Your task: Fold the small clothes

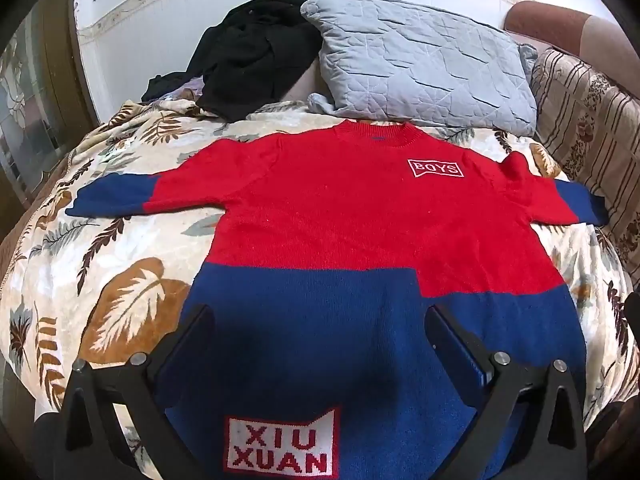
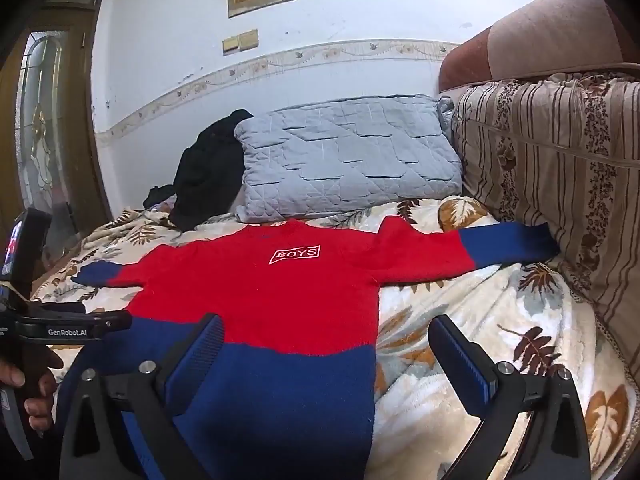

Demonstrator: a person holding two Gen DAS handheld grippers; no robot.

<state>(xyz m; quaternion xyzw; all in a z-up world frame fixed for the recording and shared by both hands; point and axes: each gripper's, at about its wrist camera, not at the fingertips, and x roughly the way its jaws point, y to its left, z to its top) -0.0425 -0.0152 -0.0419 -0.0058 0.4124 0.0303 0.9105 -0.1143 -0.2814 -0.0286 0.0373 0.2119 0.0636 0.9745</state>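
Sweater [image 1: 340,216] in red and blue lies flat, front up, on a leaf-print blanket [image 1: 120,280], both sleeves stretched out to the sides and its neck toward a grey pillow [image 1: 420,64] at the far end. The left gripper [image 1: 320,336] hovers low over the near blue hem, its fingers spread wide with nothing between them. The right gripper [image 2: 326,344] is just as wide open and empty, set over the sweater's right hem edge, one finger above the blue knit and the other above the blanket. Only the left view shows the white patch [image 1: 280,446] reading XIU XUAN near the hem. Only the right view shows the left gripper from the side and the bare hand [image 2: 28,384] holding it. A black garment [image 2: 208,172] is heaped left of the pillow, and a striped cushion [image 2: 560,184] stands along the right side.
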